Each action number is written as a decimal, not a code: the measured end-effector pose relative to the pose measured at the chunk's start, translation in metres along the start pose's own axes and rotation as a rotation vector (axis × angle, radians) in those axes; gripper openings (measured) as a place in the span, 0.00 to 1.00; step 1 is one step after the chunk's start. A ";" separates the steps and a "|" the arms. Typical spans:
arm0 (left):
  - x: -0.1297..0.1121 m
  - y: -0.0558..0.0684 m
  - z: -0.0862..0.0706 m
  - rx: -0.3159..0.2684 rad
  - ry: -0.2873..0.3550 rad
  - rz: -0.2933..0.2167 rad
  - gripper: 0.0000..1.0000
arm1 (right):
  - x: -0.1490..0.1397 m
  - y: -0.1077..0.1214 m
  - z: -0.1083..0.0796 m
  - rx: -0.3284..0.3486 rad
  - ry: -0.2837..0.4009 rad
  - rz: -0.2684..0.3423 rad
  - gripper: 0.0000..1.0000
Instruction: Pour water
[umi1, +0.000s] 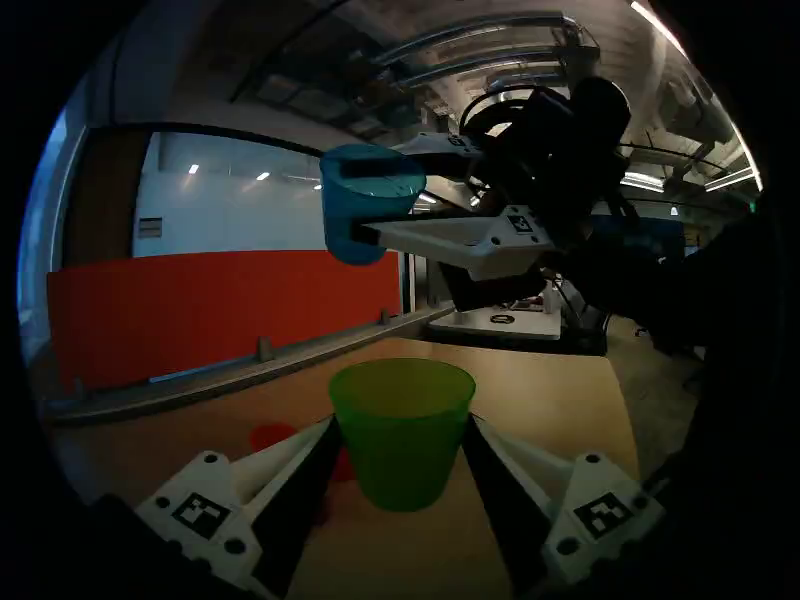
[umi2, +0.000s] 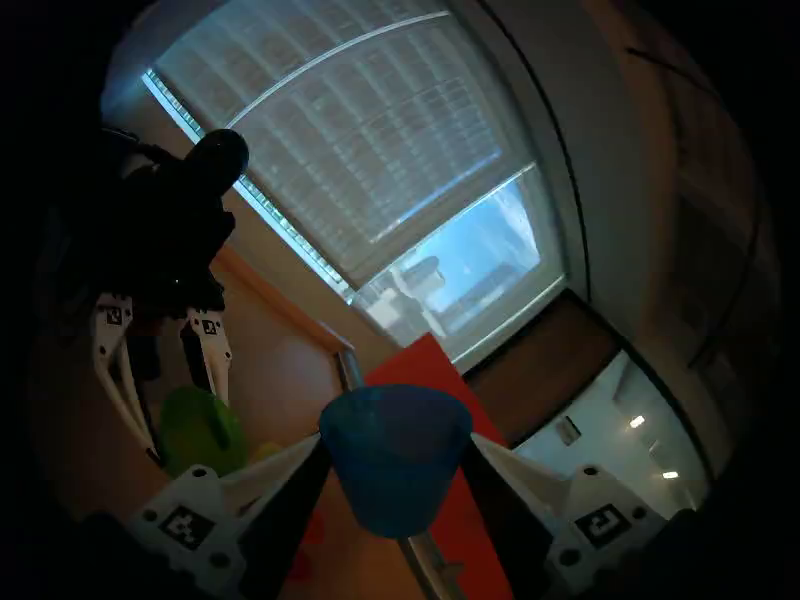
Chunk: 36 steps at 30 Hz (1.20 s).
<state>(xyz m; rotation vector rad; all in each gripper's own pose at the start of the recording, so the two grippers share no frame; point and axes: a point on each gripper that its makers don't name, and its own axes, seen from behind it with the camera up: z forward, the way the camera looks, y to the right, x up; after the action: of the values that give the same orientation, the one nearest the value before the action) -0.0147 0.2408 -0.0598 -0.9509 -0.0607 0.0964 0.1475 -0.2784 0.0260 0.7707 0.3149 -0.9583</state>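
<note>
Blue cup (umi2: 395, 470), translucent tapered plastic with a smooth round rim, pinched between the white fingers of the right gripper (umi2: 396, 455); in the left gripper view reaching in from 2 o'clock and held aloft toward 11 o'clock, above and beyond the green cup (umi1: 403, 445). Green cup likewise translucent and tapered, mouth up, clamped at 6 o'clock by the left gripper (umi1: 401, 430), with a pale wooden tabletop (umi1: 560, 395) beneath. Behind, at 9 o'clock, a flat orange panel (umi1: 220, 305); water in either cup impossible to tell.

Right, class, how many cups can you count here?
2: a green cup in the left claw, and a blue cup in the right claw, raised higher. More could be hidden.
</note>
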 end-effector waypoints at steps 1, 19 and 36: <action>0.000 0.000 0.000 -0.001 0.001 0.000 0.82 | 0.001 0.001 0.000 -0.002 0.000 -0.009 0.88; 0.004 0.003 -0.001 -0.003 0.011 0.004 0.82 | 0.009 0.003 0.002 -0.003 -0.003 -0.156 0.89; 0.011 -0.004 0.003 0.005 0.027 -0.010 0.83 | 0.009 0.009 0.009 -0.010 -0.007 -0.269 0.88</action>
<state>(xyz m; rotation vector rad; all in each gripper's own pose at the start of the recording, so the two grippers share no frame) -0.0043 0.2420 -0.0543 -0.9463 -0.0408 0.0743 0.1594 -0.2877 0.0312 0.7273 0.4244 -1.2104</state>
